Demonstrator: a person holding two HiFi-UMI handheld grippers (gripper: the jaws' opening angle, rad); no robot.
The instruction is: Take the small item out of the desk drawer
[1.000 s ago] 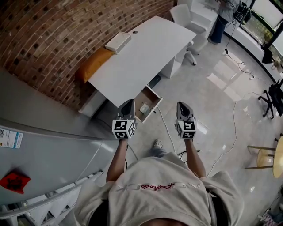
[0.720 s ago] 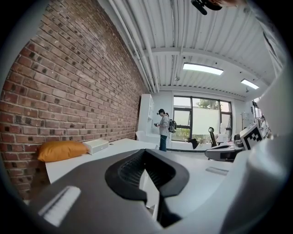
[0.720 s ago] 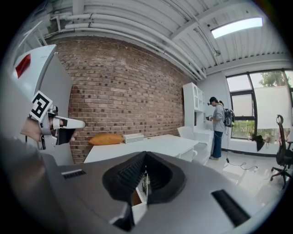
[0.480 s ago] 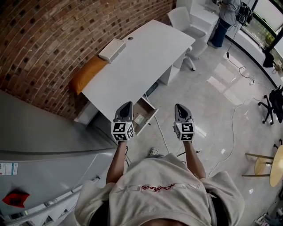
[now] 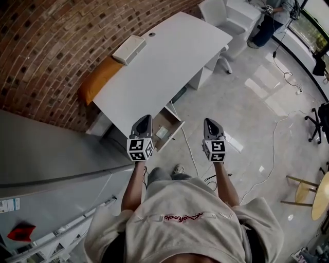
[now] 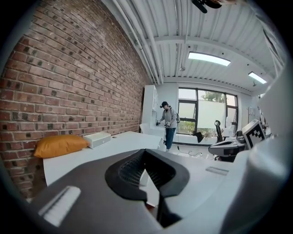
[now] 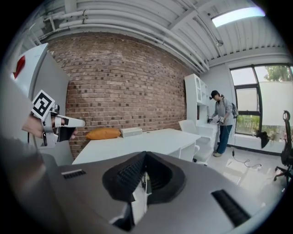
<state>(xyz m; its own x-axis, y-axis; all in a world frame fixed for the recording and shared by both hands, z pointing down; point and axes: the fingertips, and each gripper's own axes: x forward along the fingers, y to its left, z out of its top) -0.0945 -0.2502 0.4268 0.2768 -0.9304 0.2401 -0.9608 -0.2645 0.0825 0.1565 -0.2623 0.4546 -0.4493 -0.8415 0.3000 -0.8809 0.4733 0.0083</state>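
Observation:
The white desk [image 5: 169, 56] stands against the brick wall. Its drawer [image 5: 174, 119] hangs open below the near end. A small pale item [image 5: 162, 132] lies inside the drawer. My left gripper [image 5: 145, 120] hovers over the drawer's left side, above it and not touching, jaws shut and empty. My right gripper [image 5: 210, 123] is held level over the floor to the right of the drawer, also shut with nothing in it. In the left gripper view the left gripper [image 6: 145, 151] points along the desk top. The right gripper [image 7: 145, 156] points at the desk [image 7: 137, 141] from the side.
An orange cushion [image 5: 98, 78] and a white box [image 5: 128, 49] lie on the desk's wall side. A white chair [image 5: 217, 14] and a person [image 5: 270, 20] are beyond the desk. Cables [image 5: 272, 149] trail over the floor. A grey cabinet [image 5: 46, 154] stands at the left, a wooden stool [image 5: 308, 187] at the right.
The person carrying the grippers has stepped forward, so desk and drawer shifted a little in view. Both grippers stay side by side, level and shut.

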